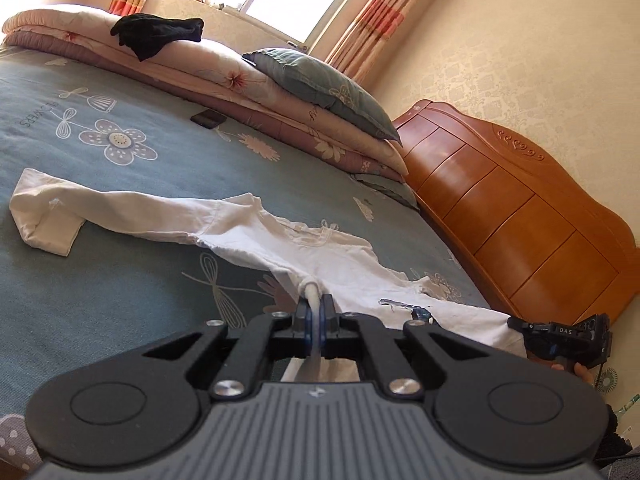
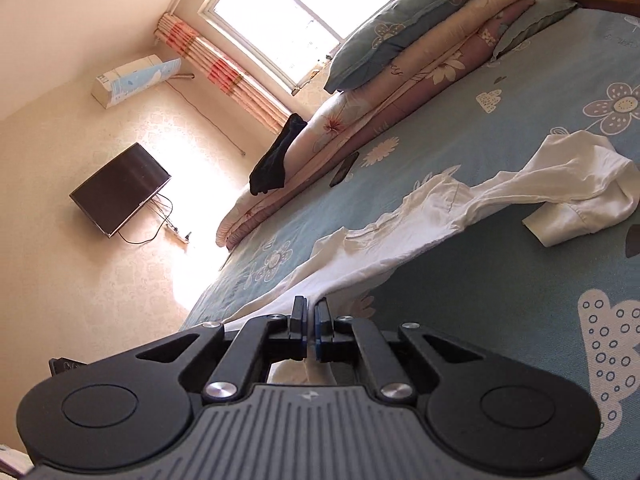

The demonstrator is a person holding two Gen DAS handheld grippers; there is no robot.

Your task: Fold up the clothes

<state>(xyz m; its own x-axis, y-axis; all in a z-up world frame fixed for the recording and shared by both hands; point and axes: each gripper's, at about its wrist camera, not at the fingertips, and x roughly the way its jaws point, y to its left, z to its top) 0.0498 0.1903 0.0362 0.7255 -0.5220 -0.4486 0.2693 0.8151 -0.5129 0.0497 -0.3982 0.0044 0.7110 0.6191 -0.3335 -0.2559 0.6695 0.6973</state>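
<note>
Left wrist view showed the left gripper [image 1: 315,312] with its fingers [image 1: 329,312] closed tight on a rolled edge of the white garment [image 1: 332,264], the cloth pinched between the blue pads and running out in front of them. From that pinch the garment stretched across the bed [image 1: 120,280]: its body lay near and to the right, and one long sleeve trailed off to the far left, its cuff doubled back on itself. At the right edge of this view the right gripper [image 1: 560,334] appeared beside another part of the same cloth.

Right wrist view showed the right gripper's fingers [image 2: 323,316] likewise shut, with white fabric caught between them and hanging below. The cloth rose from the bedsheet toward the grip, so part of it was lifted clear while the sleeve end still rested on the bed.

Holding two separate points of one edge looked like a way to spread the garment flat and square before any fold was made; by that reading the folding itself had not yet begun.

Far across the bed lay a stack of folded quilts [image 1: 240,80] with a dark garment [image 1: 158,34] draped on top, well apart from the work.
</note>
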